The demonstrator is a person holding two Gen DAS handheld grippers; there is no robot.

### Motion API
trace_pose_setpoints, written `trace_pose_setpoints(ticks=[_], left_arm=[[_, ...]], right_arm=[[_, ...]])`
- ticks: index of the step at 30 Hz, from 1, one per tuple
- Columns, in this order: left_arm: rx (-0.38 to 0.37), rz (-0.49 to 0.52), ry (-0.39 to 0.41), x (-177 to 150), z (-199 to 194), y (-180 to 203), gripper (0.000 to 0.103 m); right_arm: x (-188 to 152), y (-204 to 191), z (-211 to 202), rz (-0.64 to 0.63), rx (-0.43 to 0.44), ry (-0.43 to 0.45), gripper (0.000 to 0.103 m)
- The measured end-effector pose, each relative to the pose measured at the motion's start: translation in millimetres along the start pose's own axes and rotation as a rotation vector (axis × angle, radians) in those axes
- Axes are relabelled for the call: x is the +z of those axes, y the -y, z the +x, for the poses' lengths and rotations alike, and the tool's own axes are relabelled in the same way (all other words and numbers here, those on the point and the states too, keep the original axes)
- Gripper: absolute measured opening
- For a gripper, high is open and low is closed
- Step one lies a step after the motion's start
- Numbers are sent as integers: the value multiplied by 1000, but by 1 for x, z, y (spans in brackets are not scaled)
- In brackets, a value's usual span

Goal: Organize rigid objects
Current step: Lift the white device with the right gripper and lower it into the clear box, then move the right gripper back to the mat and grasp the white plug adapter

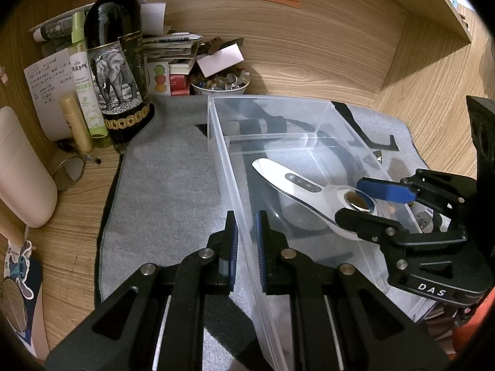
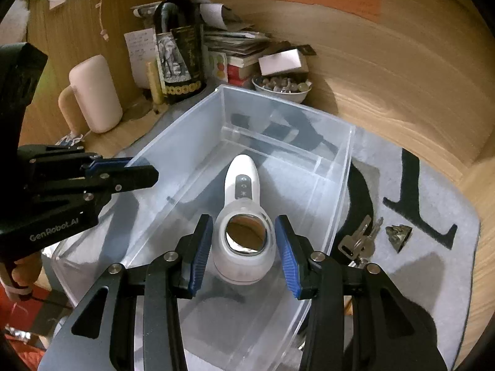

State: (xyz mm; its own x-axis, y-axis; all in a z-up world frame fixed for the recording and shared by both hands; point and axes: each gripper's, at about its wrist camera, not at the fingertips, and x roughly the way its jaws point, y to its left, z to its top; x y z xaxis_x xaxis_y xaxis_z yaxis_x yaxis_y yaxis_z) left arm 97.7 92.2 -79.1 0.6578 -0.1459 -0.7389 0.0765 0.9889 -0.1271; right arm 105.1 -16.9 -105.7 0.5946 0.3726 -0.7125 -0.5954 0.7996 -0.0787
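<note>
The left gripper [image 1: 246,247] pinches the near left wall of the clear plastic bin [image 2: 337,204] between its nearly closed jaws, while the right gripper [image 2: 244,252] reaches into the bin with its jaws spread on either side of the round head of a white handheld device [image 2: 243,204], apparently not touching it. The device lies on the bin floor, handle pointing toward the divider [image 2: 272,142] at the far end. Outside the bin's right wall, keys [image 2: 359,241] and a small metal clip [image 2: 398,234] rest on the grey mat [image 2: 433,262]; beyond its far left corner stands a dark wine bottle [image 2: 179,52].

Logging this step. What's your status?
Left gripper shut on clear bin wall. Right gripper open around white handheld device, inside bin. Keys outside, clear.
</note>
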Motion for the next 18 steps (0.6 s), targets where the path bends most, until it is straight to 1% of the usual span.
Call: trace_pose_setpoints(ticks=[7, 12, 13, 15, 17, 18], left_arm=[[5, 1, -8, -1, 0, 1, 12], [23, 9, -14, -2, 0, 2, 12], [25, 10, -15, -3, -1, 2, 11], [24, 6, -16, -2, -1, 2, 11], [20, 1, -18, -2, -1, 1, 12], [20, 1, -18, -2, -1, 1, 11]], right_arm=[[0, -2, -8, -31, 3, 35, 39], [3, 1, -18, -22, 5, 74, 39], [4, 2, -21, -20, 3, 83, 41], [6, 5, -29, -13, -4, 111, 49], [7, 9, -38, -4, -27, 148, 62], [8, 11, -42, -1, -40, 163, 64]])
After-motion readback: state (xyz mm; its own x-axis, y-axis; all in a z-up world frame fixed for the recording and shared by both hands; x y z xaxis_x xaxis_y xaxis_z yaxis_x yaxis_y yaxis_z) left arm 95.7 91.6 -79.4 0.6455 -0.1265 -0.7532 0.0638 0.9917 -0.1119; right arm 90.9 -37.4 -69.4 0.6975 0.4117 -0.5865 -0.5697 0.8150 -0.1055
